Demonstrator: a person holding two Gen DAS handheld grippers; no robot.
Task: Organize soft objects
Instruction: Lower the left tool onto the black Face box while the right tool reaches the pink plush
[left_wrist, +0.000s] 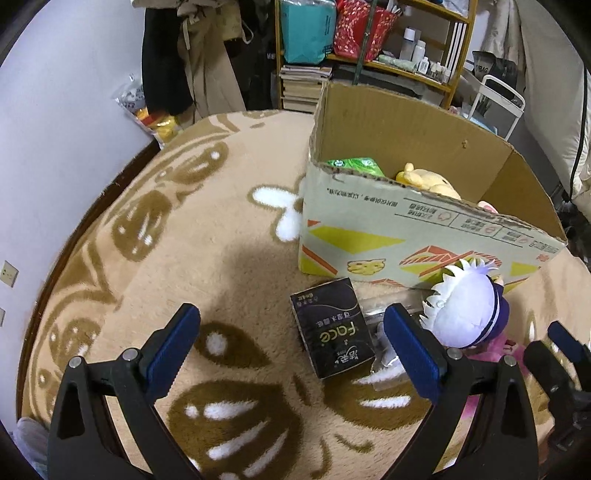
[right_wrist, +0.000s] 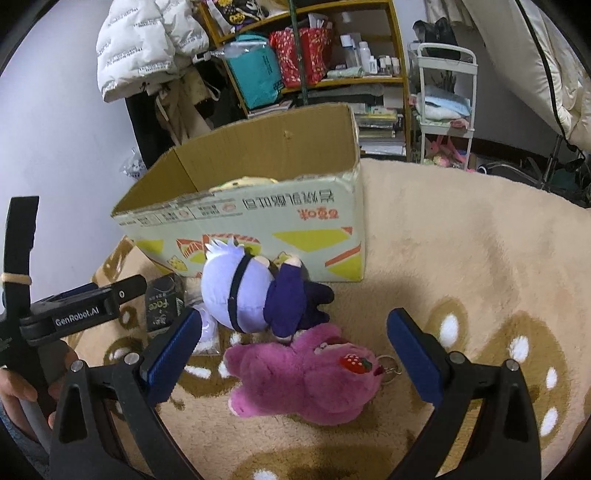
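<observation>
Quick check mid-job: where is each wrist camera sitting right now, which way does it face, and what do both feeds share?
Left wrist: low over the rug, facing the cardboard box and black tissue pack; own left gripper open, right gripper at the edge.
Right wrist: right of it, facing the pink plush and white-haired doll; own right gripper open, left gripper and a hand visible.
Shared: box, doll, tissue pack, rug.

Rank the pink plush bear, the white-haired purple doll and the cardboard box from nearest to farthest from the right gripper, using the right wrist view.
1. Pink plush bear, lying between the jaws.
2. White-haired purple doll, just beyond the bear.
3. Cardboard box, behind the doll.
</observation>
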